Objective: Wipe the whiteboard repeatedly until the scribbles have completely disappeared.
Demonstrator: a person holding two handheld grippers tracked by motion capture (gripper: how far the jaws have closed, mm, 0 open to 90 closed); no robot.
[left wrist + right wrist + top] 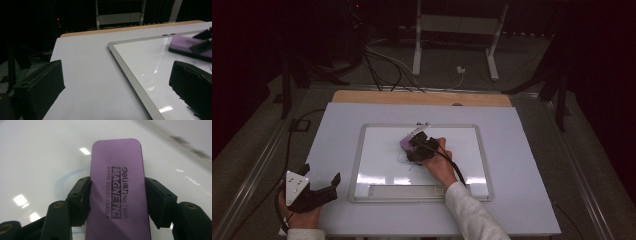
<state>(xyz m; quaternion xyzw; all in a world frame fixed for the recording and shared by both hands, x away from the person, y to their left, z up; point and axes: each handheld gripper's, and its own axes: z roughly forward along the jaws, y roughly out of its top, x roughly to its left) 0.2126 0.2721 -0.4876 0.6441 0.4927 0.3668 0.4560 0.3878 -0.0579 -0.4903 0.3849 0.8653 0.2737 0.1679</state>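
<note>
A purple magnetic whiteboard eraser [117, 167] lies flat on the whiteboard [358, 165], with my right gripper [117, 195] shut on its long sides. In the high view the eraser [406, 142] sits near the board's middle, just ahead of the right gripper [417, 149]. Faint blue pen marks [63, 178] curve on the board beside and under the eraser. Off the board's left edge, my left gripper [322, 173] rests low over the table, open and holding nothing. The left gripper view looks between its wide jaws [117, 75] to the board's corner, and the eraser [183, 45] shows at far right.
The whiteboard's grey frame [130, 75] lies on a pale table cover [522, 170], with a pen tray [407, 191] along its near edge. Beyond the far wooden table edge [422, 98] are cables and a stand's legs [492, 60] on the dark floor.
</note>
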